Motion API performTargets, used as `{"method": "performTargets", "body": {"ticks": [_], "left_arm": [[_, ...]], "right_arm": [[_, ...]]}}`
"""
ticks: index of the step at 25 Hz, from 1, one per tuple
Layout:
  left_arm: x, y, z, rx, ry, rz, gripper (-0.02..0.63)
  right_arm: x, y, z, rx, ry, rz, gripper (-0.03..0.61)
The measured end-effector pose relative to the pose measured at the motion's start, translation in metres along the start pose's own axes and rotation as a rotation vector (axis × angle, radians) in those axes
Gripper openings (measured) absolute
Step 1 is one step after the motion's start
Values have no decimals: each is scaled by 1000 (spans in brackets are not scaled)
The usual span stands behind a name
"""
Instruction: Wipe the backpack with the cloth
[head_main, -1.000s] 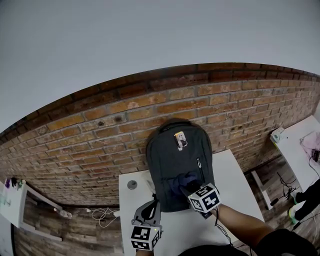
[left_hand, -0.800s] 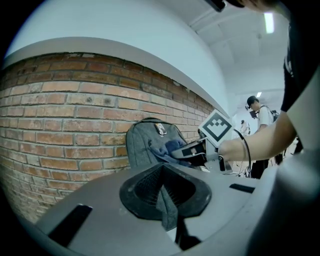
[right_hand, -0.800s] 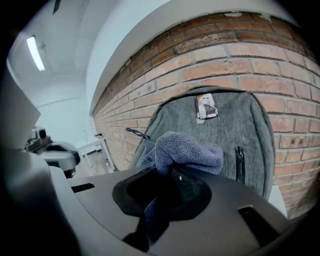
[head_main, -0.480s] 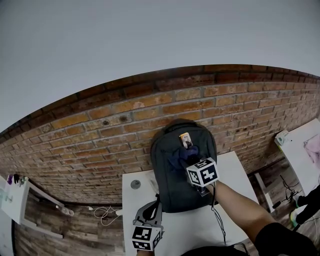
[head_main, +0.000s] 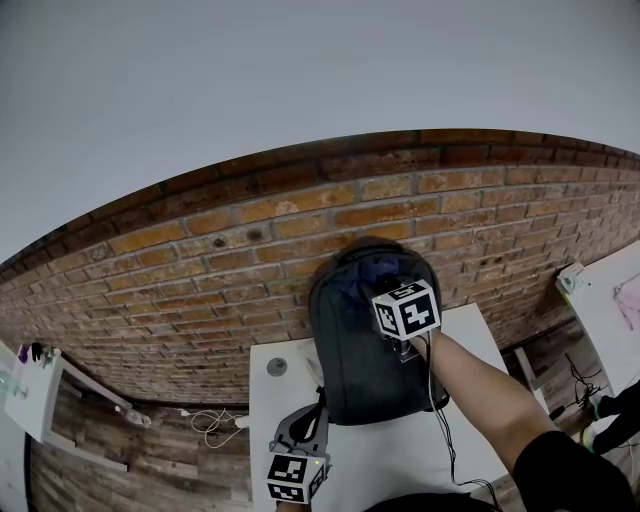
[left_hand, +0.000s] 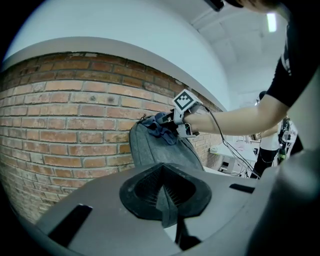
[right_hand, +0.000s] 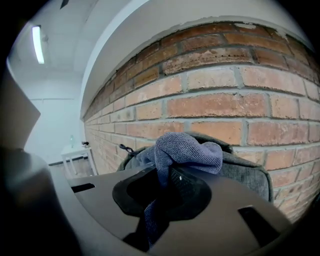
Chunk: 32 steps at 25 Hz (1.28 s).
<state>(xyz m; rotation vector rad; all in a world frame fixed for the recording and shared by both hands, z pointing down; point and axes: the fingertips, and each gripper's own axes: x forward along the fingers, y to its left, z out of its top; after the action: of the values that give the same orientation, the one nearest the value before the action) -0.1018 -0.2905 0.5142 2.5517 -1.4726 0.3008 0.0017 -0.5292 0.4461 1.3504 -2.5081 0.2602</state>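
Seemingly mid-wipe, the cloth (right_hand: 187, 150) is clamped by the right gripper (head_main: 385, 293) against the backpack (head_main: 360, 370) top, sides likely left undone, while the left gripper (head_main: 300, 435) is seen closed, empty.

Soft things, rough wall
Your cloth (right_hand: 187, 150) looks fuzzy, the backpack (head_main: 355, 360) is matt woven fabric, the brick wall (head_main: 180, 290) is rough.

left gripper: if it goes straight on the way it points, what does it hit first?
Most likely the backpack, which stands against the brick wall dead ahead of the left gripper; how far off is unclear.
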Motion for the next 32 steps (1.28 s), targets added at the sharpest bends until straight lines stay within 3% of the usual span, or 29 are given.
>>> {"method": "performTargets", "body": {"ticks": [12, 21, 24, 32], "left_arm": [[-18, 15, -10, -27, 7, 58, -11], [-39, 30, -20, -45, 17, 108, -11], [-43, 31, -18, -45, 13, 116, -11], [-54, 28, -15, -37, 7, 125, -11]], "right_arm": [[21, 35, 5, -55, 1, 65, 48], [31, 71, 3, -238, 30, 80, 48], [33, 82, -6, -285, 60, 100, 48], [29, 104, -52, -281, 164, 156, 48]]}}
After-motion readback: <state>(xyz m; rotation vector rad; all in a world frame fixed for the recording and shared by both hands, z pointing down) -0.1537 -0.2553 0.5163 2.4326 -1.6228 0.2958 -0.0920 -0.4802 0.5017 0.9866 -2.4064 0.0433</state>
